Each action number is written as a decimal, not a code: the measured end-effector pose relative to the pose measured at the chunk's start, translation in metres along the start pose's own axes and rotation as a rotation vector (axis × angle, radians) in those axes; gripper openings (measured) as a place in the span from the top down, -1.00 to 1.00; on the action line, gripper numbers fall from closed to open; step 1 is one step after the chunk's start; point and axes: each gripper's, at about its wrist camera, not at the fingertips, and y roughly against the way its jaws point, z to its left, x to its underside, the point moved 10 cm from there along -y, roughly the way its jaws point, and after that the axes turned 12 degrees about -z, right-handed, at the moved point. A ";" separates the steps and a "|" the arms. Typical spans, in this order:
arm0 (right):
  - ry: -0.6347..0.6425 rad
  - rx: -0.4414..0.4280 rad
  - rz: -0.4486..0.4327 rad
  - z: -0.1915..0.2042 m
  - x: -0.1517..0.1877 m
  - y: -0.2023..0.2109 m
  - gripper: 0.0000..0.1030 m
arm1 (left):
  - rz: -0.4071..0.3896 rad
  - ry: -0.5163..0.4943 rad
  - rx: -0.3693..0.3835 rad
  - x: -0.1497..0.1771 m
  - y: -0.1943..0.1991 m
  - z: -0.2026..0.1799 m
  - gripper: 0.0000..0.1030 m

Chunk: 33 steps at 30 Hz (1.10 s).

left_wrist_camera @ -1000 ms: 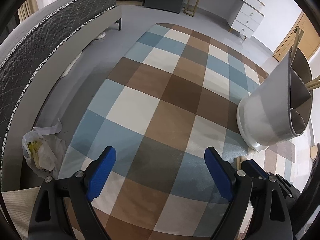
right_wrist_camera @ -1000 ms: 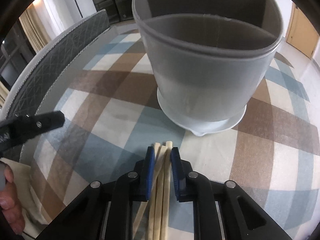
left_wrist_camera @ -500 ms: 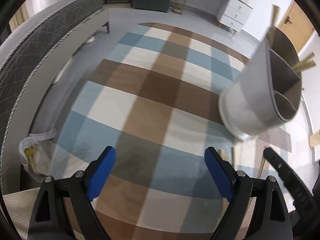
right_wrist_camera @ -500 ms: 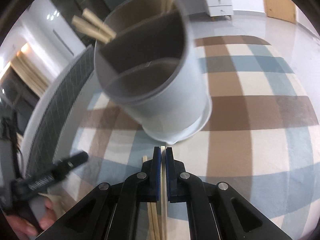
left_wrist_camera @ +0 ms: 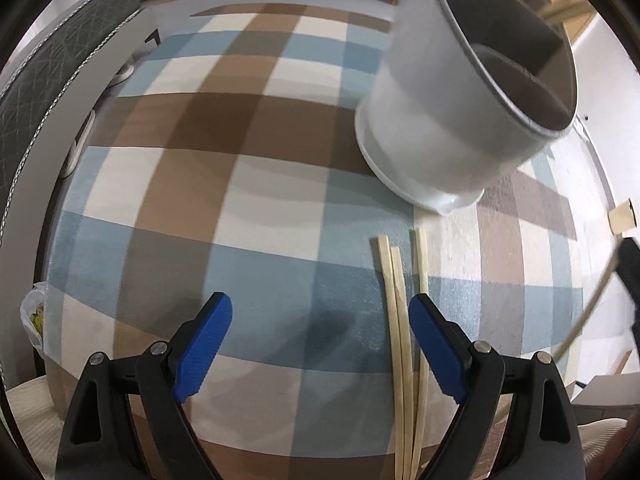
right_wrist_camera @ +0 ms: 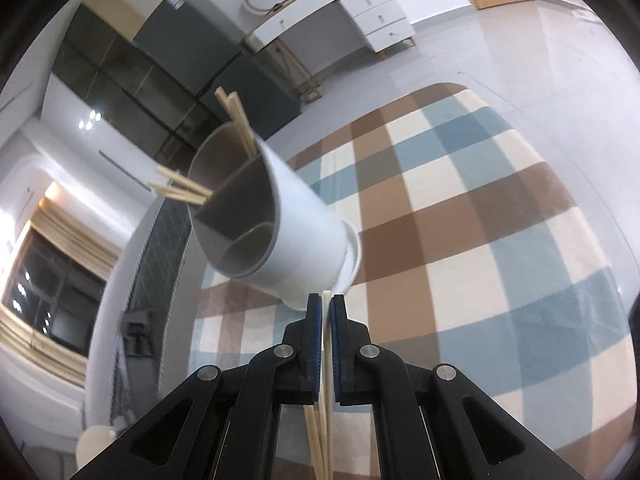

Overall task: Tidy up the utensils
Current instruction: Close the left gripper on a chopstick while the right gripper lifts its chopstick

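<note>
A grey divided utensil holder (left_wrist_camera: 452, 120) stands on the plaid rug (left_wrist_camera: 240, 184); it also shows in the right wrist view (right_wrist_camera: 280, 240) with several chopsticks (right_wrist_camera: 236, 120) sticking out of its far compartment. Three loose chopsticks (left_wrist_camera: 400, 320) lie on the rug just inside the right finger of my open, empty left gripper (left_wrist_camera: 320, 344). My right gripper (right_wrist_camera: 326, 316) is shut on a chopstick (right_wrist_camera: 326, 344), lifted and tilted near the holder's base. It shows blurred at the right edge of the left wrist view (left_wrist_camera: 628, 268).
A grey upholstered bed edge (left_wrist_camera: 48, 80) runs along the left. A plastic bag (left_wrist_camera: 34, 312) lies on the floor at lower left. A white drawer unit (right_wrist_camera: 360, 12) and dark cabinets (right_wrist_camera: 180, 72) stand along the far wall.
My right gripper has lifted a chopstick off the rug and swung up and tilted. My left gripper has moved right toward the holder, bringing the loose chopsticks into view between its fingers.
</note>
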 end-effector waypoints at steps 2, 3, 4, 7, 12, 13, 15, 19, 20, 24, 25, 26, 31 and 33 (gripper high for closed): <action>-0.023 -0.005 -0.013 -0.004 -0.004 0.006 0.93 | 0.010 -0.010 -0.004 0.004 -0.001 -0.003 -0.69; -0.038 -0.011 -0.021 -0.005 -0.006 0.009 0.93 | 0.014 -0.016 -0.009 0.005 -0.002 -0.004 -0.69; -0.047 -0.016 -0.026 -0.007 -0.009 0.011 0.93 | 0.016 -0.020 -0.012 0.006 -0.003 -0.004 -0.69; -0.058 -0.022 -0.044 -0.007 -0.014 0.018 0.93 | 0.030 -0.038 -0.040 0.009 -0.008 -0.003 -0.69; -0.079 -0.026 -0.055 -0.009 -0.017 0.020 0.93 | 0.036 -0.032 -0.073 0.009 -0.012 0.001 -0.68; -0.081 -0.027 -0.056 -0.010 -0.018 0.021 0.93 | 0.034 -0.034 -0.079 0.009 -0.012 0.002 -0.68; -0.087 -0.029 -0.059 -0.010 -0.018 0.022 0.93 | 0.031 -0.038 -0.083 0.008 -0.012 0.003 -0.68; -0.066 -0.020 -0.062 -0.011 -0.018 0.022 0.93 | 0.030 -0.041 -0.082 0.006 -0.013 0.001 -0.67; -0.068 -0.023 -0.064 -0.011 -0.018 0.023 0.93 | 0.029 -0.044 -0.082 0.006 -0.013 0.000 -0.67; -0.073 -0.024 -0.079 -0.012 -0.022 0.027 0.93 | 0.023 -0.079 -0.108 0.005 -0.015 -0.004 -0.67; -0.072 -0.024 -0.081 -0.012 -0.022 0.027 0.93 | 0.024 -0.073 -0.108 0.005 -0.015 -0.005 -0.67; -0.071 -0.023 -0.082 -0.012 -0.022 0.027 0.93 | 0.023 -0.075 -0.108 0.004 -0.016 -0.005 -0.67; -0.075 -0.024 -0.086 -0.012 -0.023 0.027 0.93 | 0.009 -0.093 -0.095 -0.005 -0.016 -0.010 -0.27; -0.072 -0.024 -0.086 -0.012 -0.023 0.027 0.93 | 0.002 -0.115 -0.082 -0.009 -0.019 -0.019 -0.09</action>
